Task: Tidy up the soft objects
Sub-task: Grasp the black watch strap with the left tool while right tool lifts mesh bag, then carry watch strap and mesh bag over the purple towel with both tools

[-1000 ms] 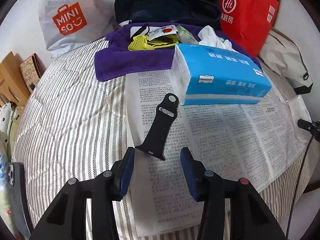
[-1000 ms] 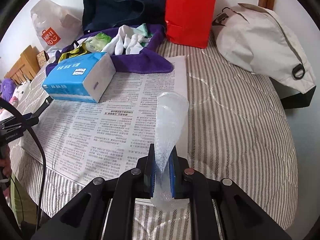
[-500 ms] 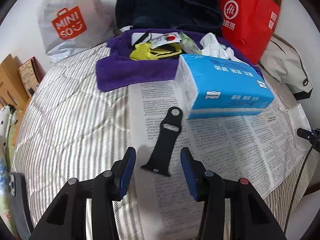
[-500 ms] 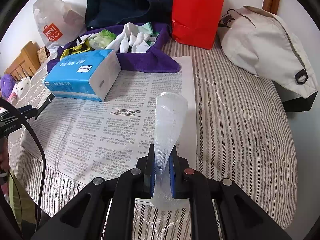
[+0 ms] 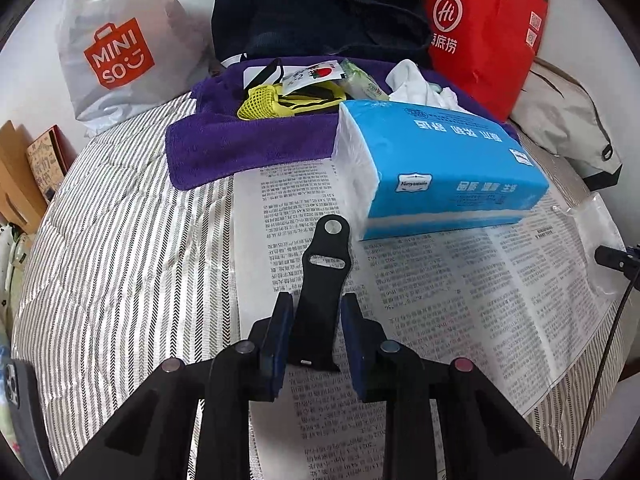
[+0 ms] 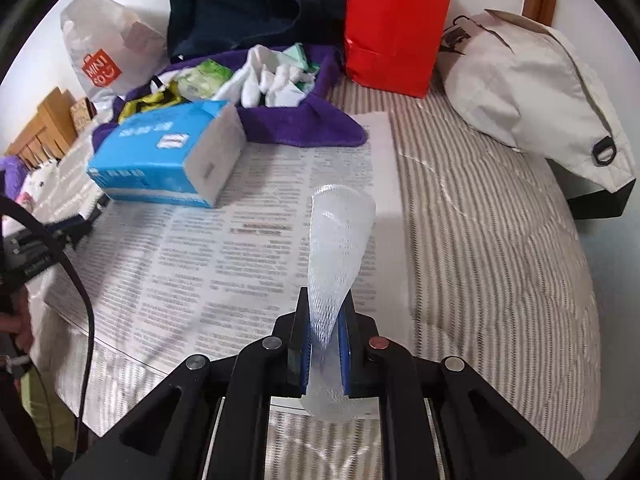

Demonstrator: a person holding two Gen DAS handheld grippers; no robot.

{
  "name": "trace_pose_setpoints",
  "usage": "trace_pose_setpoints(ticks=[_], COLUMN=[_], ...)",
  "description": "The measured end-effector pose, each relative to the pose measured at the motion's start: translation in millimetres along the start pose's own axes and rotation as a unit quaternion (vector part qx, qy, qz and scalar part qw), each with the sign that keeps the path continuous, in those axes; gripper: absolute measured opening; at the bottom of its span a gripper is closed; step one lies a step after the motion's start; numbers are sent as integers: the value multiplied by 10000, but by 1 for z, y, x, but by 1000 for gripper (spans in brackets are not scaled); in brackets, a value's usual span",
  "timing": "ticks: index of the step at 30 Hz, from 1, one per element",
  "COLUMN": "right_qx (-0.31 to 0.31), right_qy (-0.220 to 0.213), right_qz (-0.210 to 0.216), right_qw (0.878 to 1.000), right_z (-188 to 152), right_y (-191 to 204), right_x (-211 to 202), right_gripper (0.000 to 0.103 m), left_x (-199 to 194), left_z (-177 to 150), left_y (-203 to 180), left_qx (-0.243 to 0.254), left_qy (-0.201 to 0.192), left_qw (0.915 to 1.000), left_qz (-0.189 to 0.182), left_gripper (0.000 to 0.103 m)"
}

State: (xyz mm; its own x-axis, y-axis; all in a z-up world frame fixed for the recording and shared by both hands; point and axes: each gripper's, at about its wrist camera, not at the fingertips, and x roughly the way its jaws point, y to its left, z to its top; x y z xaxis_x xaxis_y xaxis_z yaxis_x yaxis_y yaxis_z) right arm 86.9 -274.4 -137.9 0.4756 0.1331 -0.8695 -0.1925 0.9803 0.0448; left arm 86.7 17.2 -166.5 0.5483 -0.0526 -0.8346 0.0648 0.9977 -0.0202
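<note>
Nearest to me, my left gripper [image 5: 316, 332] has just been closing, and the black watch strap [image 5: 320, 280] now lies between its blue pads [image 5: 276, 332] — half a second ago those pads stood wide with the strap lying loose ahead of them. From here the pads look to be touching the strap's sides at its near end, so I read this as the grasp being made; the strap's far end with the metal stud points away over the newspaper [image 5: 460, 292]. My right gripper [image 6: 323, 344] is clamped on the clear mesh sleeve [image 6: 340, 240], which stands up out of the jaws, unchanged from the earlier views. Just past the strap sits the blue tissue pack [image 5: 440, 168], and beyond it the purple towel [image 5: 240, 148] already carrying small soft items — I judge that's where the strap is bound. A lift should be next; the strap is thin and may pivot.
</note>
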Motion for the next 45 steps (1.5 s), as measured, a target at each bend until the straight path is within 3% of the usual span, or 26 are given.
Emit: trace_pose_setpoints(ticks=[4, 5, 7, 17, 21, 25, 34, 45], right_qx=[-50, -52, -42, -56, -24, -5, -7, 11], right_qy=[-9, -6, 0, -20, -8, 19, -228, -419], right_qz=[100, 129, 184, 373, 387, 462, 640, 843], right_qw=[9999, 9999, 9998, 9993, 9992, 9989, 9977, 9956], right_z=[4, 4, 5, 6, 8, 9, 16, 24], right_y=[6, 7, 8, 14, 13, 11, 10, 11], right_x=[2, 3, 4, 7, 18, 32, 5, -13], right_gripper=[12, 12, 12, 12, 11, 6, 4, 4], left_x=[3, 4, 3, 3, 4, 1, -30, -54], left_z=[3, 3, 4, 4, 5, 6, 7, 21], left_y=[-7, -9, -11, -13, -13, -9, -1, 5], left_qx=[55, 87, 82, 6, 23, -58, -287, -331], left_qy=[31, 20, 36, 27, 41, 32, -186, -407], left_qw=[10000, 10000, 10000, 10000, 10000, 10000, 9991, 9985], left_qz=[-19, 26, -21, 25, 32, -58, -234, -152], left_gripper=[33, 32, 20, 24, 20, 20, 20, 20])
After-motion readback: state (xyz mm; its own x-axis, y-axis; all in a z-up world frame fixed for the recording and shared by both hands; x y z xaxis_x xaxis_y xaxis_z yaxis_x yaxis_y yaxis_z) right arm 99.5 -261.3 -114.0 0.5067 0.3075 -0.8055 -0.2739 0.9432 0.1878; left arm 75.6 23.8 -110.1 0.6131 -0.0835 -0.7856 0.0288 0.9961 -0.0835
